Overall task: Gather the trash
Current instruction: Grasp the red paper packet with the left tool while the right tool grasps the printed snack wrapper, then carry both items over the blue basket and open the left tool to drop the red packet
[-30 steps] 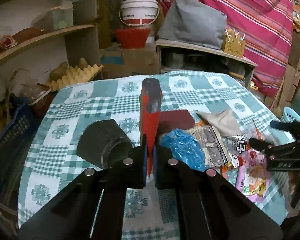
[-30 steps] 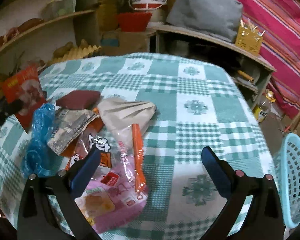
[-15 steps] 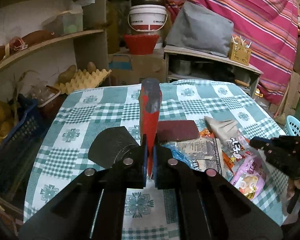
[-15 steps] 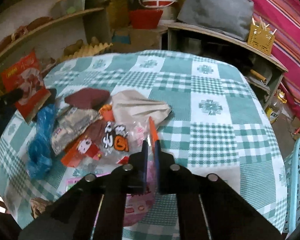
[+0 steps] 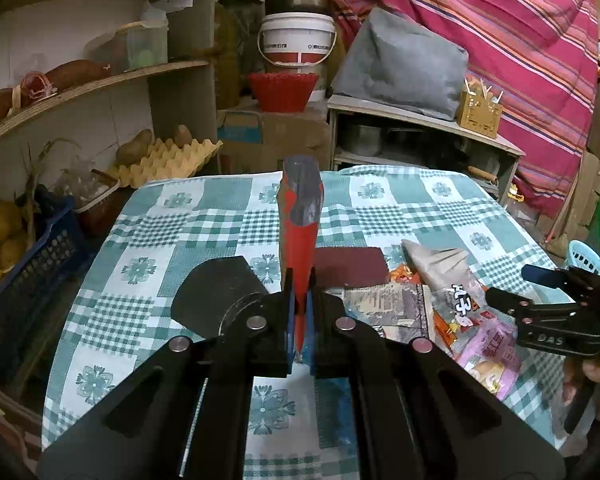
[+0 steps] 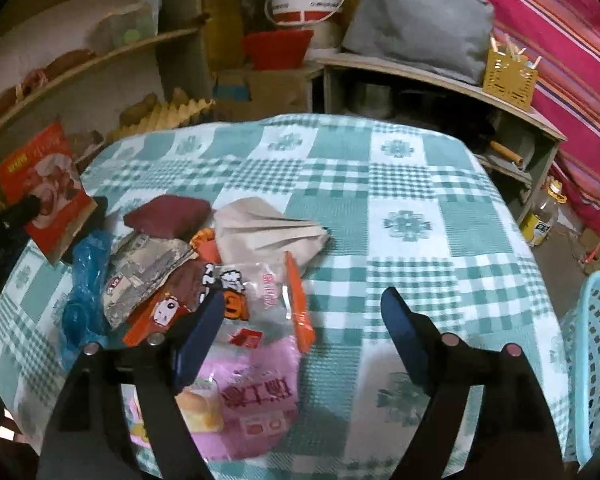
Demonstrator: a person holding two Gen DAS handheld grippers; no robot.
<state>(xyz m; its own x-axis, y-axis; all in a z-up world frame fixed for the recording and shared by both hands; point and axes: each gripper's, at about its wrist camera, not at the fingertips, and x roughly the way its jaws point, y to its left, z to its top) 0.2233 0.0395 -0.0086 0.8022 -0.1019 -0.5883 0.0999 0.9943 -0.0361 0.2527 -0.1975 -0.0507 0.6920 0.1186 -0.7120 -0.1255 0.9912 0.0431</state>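
My left gripper (image 5: pixel 300 320) is shut on a red snack packet (image 5: pixel 300 232), which stands edge-on above the checked tablecloth (image 5: pixel 204 216). The right wrist view shows that red packet (image 6: pixel 40 184) at the far left. My right gripper (image 6: pixel 300 308) hovers over a pile of wrappers with its jaws opening wide and nothing pressed between them. Under it lie a pink packet (image 6: pixel 252 392) and an orange strip (image 6: pixel 298 300). Further back lie a beige paper bag (image 6: pixel 264 232), a maroon packet (image 6: pixel 168 216), a grey printed wrapper (image 6: pixel 144 268) and blue plastic (image 6: pixel 84 280).
A light blue basket (image 6: pixel 596 360) stands off the table's right edge. Behind the table are a low cabinet (image 6: pixel 440 80) with a grey cushion, a white bucket (image 5: pixel 296 40) and a red basket. Shelves, an egg tray (image 5: pixel 168 160) and a blue crate (image 5: pixel 32 264) line the left.
The right gripper stood open, shut near the orange strip half a second ago, and is open again now. The left gripper has kept the red packet.
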